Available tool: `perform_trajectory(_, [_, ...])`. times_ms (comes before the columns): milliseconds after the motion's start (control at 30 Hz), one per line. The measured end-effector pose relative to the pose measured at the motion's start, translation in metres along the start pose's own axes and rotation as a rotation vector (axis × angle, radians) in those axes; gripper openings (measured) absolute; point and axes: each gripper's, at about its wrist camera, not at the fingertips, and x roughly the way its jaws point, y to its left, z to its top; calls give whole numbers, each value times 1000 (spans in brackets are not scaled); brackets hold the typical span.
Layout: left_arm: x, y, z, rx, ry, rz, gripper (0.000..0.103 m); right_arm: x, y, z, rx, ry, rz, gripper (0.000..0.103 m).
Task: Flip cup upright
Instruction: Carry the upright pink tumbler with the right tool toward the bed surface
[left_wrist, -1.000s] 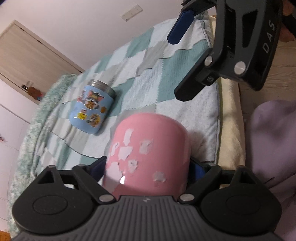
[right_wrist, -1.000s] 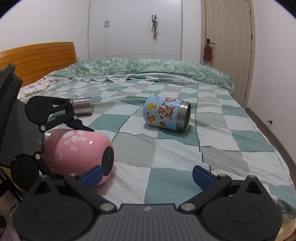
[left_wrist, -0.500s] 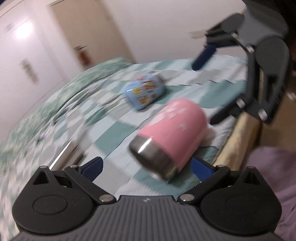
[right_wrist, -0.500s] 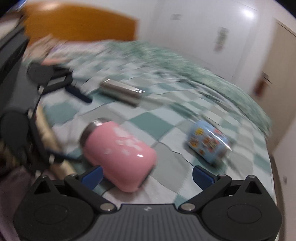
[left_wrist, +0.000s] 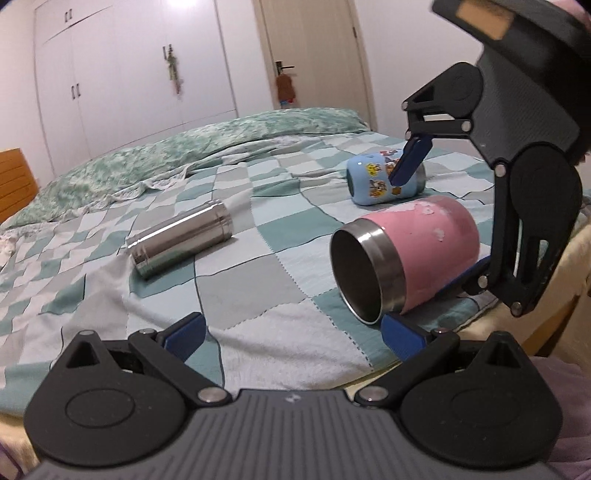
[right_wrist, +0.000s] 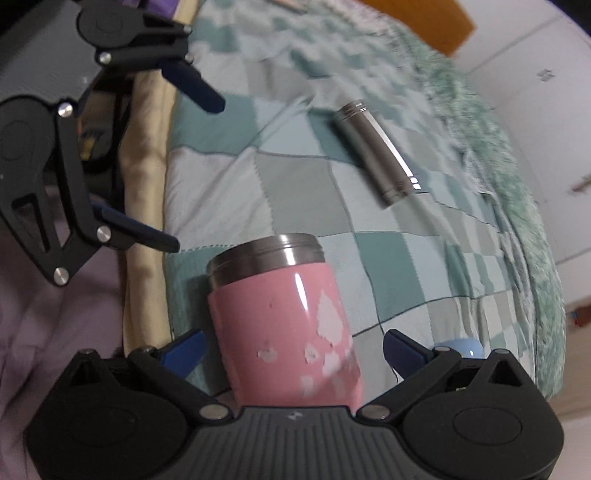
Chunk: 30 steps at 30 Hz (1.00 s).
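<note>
The pink cup (left_wrist: 410, 258) lies on its side near the edge of the checked blanket (left_wrist: 240, 280), at 3 o'clock from the steel flask (left_wrist: 181, 242); the right gripper (right_wrist: 293, 349) stands wide around it, fingers apart from its wall; the left gripper (left_wrist: 291, 332) is also wide and holds nothing; a blue cup (left_wrist: 384, 181) lies at 12 o'clock behind.

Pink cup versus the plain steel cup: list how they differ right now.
The pink cup has a chipped pink coat with a bare steel rim; the steel cup is bare metal all over. The pink cup looks wider and squatter, the steel cup slimmer and longer. The pink cup lies between the open fingers of the right tool; the steel cup lies apart from both tools. Both lie on their sides on the checked blanket.
</note>
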Motion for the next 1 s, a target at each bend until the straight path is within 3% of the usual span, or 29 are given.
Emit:
perform_trajectory(167, [2,-4,-2,3,-13,42,103,20,-4,6,-20,80,79,87])
perform_trajectory(233, [3,-2,-2,-15,-13,36,103,26,-5,4,-16,103,89,87])
perform_trajectory(367, [6,0,-2,-22,-14,34,103,29,-22,4,125,135,148,86])
perform_trajectory(467, [6,3,-2,-33,-16,32,103,29,-40,-1,321,174,238,86])
perform_trajectory(667, [9,8,-2,-48,-18,24,103,29,-74,-38,867,222,343,86])
perform_trajectory(833, [9,9,-1,-44,-27,0,103,20,-76,-96,1417,171,411,86])
perform_trajectory(1000, [14,8,0,-47,-19,-18,103,11,-53,-129,1684,38,399,86])
